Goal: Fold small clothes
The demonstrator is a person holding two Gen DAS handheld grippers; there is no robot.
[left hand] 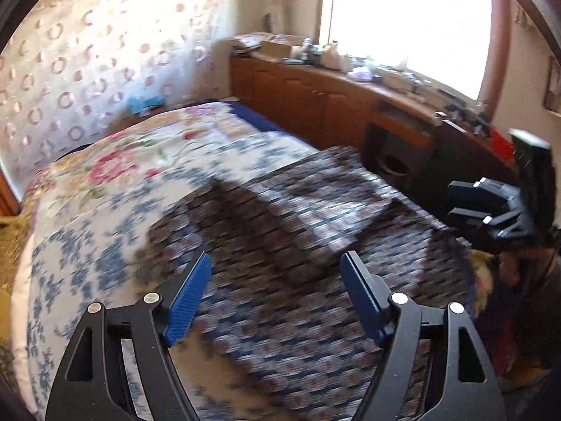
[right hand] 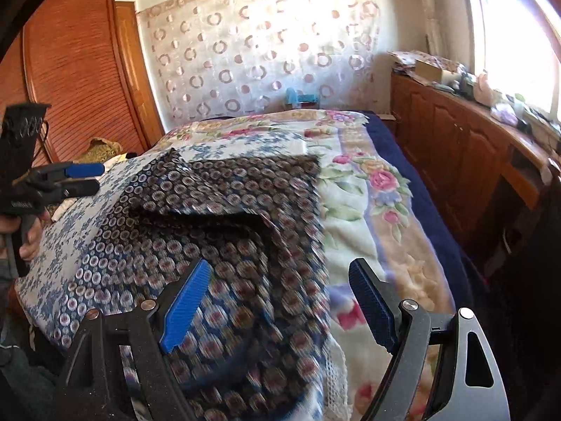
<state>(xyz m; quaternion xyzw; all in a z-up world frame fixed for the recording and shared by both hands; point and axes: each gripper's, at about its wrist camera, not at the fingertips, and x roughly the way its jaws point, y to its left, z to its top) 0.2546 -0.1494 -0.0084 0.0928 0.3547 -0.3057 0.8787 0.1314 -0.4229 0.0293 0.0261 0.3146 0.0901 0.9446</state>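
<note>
Spread across a floral bedcover (right hand: 354, 189), the dark circle-patterned garment (right hand: 224, 210) was seen partly folded directly beneath and ahead of both grippers, the left gripper (left hand: 277, 291) and right gripper (right hand: 280, 298) each held wide and empty, neither clearly nearer.

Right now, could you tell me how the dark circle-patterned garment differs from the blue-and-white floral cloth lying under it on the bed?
The dark circle-patterned garment carries rows of small rings on a navy ground; the blue-and-white floral cloth has scattered blue flowers on white. The garment lies on top with one part folded over itself, while the cloth lies flat beneath it. The garment shows almost whole; the cloth shows mainly at the garment's left and far edges. Both rest on the flowered blanket, and no fingers hold either.
</note>
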